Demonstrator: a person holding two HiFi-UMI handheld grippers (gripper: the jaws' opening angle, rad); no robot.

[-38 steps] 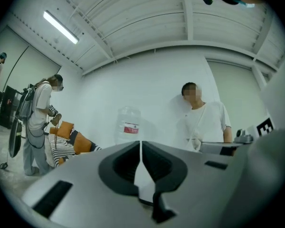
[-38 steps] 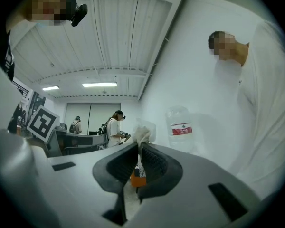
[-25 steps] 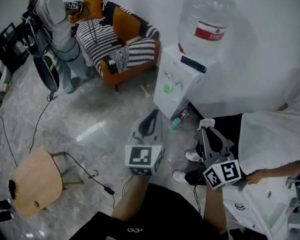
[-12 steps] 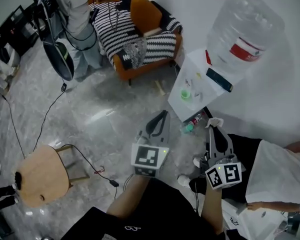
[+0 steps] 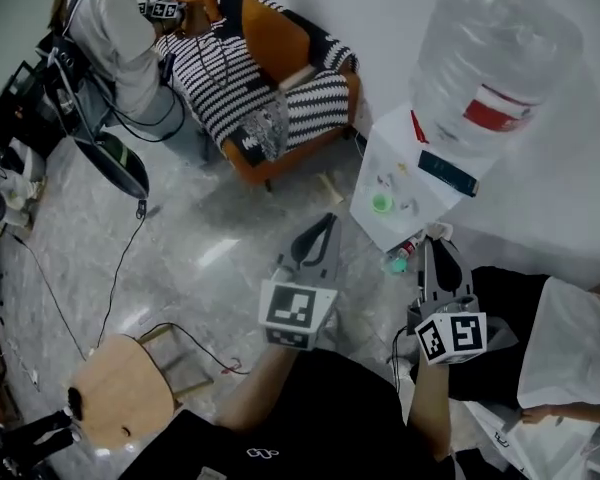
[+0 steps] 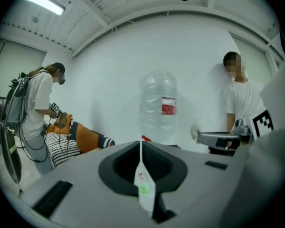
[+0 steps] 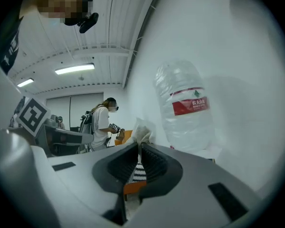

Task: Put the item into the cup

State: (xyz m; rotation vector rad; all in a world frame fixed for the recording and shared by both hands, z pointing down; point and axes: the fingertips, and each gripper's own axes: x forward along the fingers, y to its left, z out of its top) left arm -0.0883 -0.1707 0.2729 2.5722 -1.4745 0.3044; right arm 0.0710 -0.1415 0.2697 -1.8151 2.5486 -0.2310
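A small green cup (image 5: 382, 204) stands on the front ledge of a white water dispenser (image 5: 417, 208). My right gripper (image 5: 437, 240) is shut on a crumpled white wad (image 5: 440, 231), held just right of and below the cup. In the right gripper view the wad (image 7: 141, 128) sticks up from the closed jaws. My left gripper (image 5: 324, 222) hangs left of the dispenser, shut with nothing in it. Through the slit of the left gripper (image 6: 140, 145) I see the green cup (image 6: 143, 189) straight ahead.
A big clear water bottle (image 5: 500, 58) tops the dispenser, with a dark phone (image 5: 447, 173) beside it. A green bottle (image 5: 398, 261) lies on the floor at its foot. An orange armchair (image 5: 280, 78), a standing person (image 5: 110, 38), a wooden stool (image 5: 125, 393) and floor cables (image 5: 120, 268) lie left.
Both grippers have come nearer to the dispenser and the cup. The right gripper still holds the white wad; the left stays shut.
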